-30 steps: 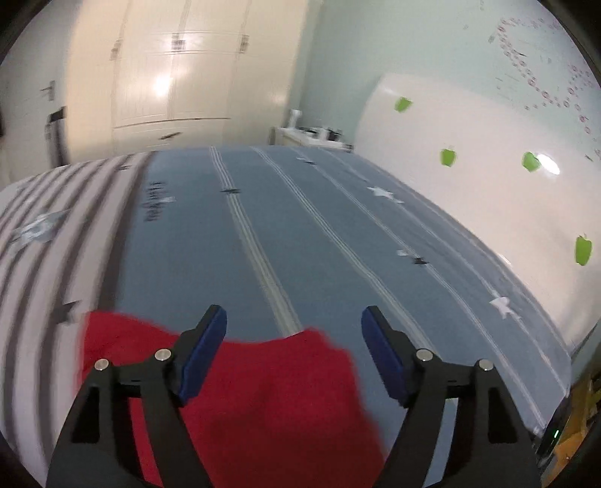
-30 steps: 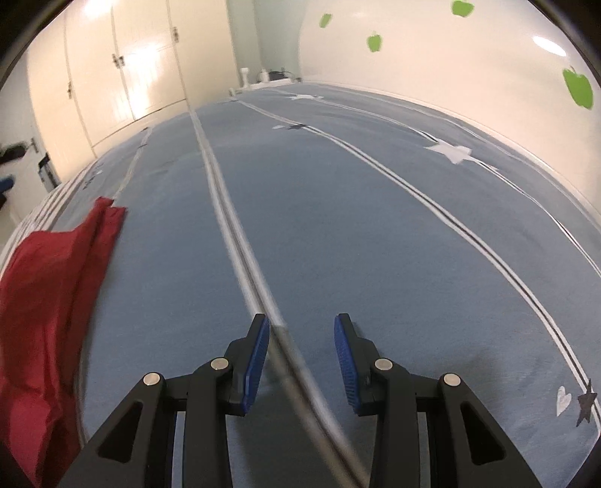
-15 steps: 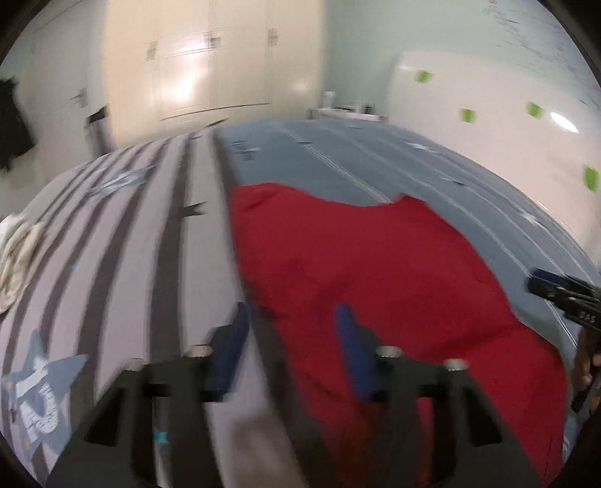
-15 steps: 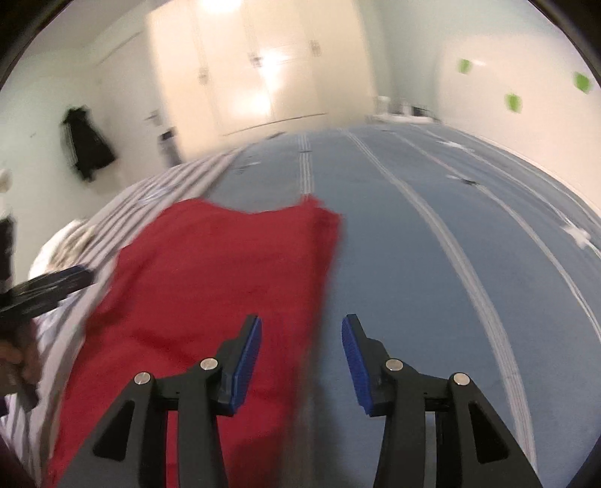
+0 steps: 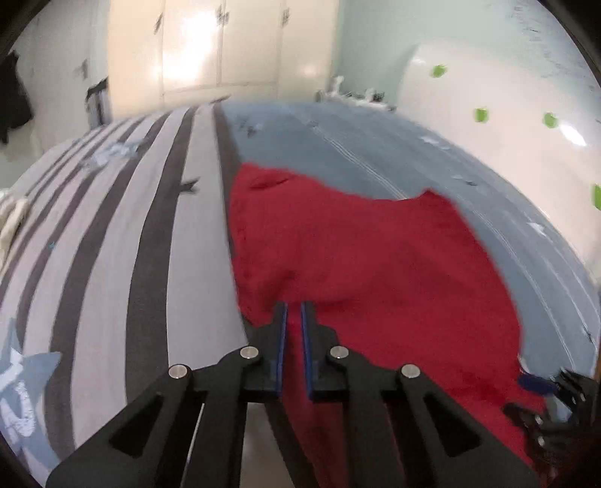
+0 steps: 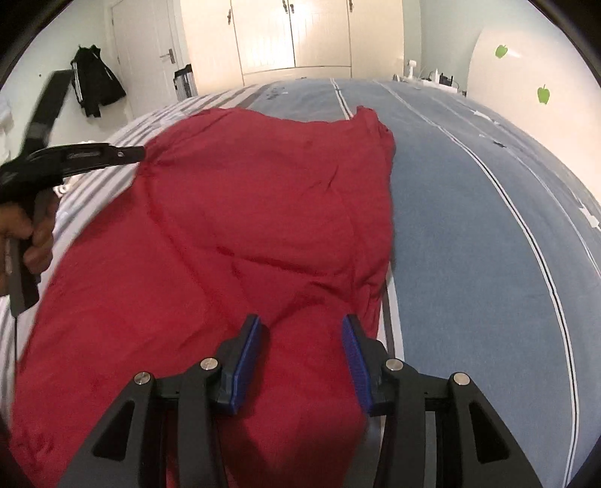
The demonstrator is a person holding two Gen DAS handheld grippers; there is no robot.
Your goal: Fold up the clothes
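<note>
— Two grippers over the bed. What's each one got?

— Left gripper [image 5: 293, 306]: the jaws are closing, down to a thin slit, with a pinch of the red garment [image 6: 263, 206] between the blue pads. From the right wrist view its tip sits at about ten o'clock, right on the cloth's edge, and the fabric puckers there. A hand [image 6: 26, 232] wraps its handle at nine o'clock.

— And the right gripper [image 6: 300, 319]?

— Jaws partway apart. A hump of the red cloth lies between the pads, but I can't see them squeezing it.

— Where does the garment lie?

— Spread on the bedspread [image 6: 469, 225], wrinkled, running from the right gripper's jaws up towards twelve o'clock. Its far corner, at about one o'clock, touches a white stripe. Its left edge runs along the line where the blue part of the bedspread meets the part striped grey and dark. In the left wrist view those stripes fill everything from seven to eleven o'clock, and the red runs from the jaws out to two and four o'clock.

— Beyond the bed?

— Cream wardrobe [image 6: 293, 33] at twelve o'clock, a black jacket [image 6: 95, 84] hanging on the wall at ten o'clock, and a white headboard [image 5: 488, 112] with green apple stickers at two o'clock.
</note>
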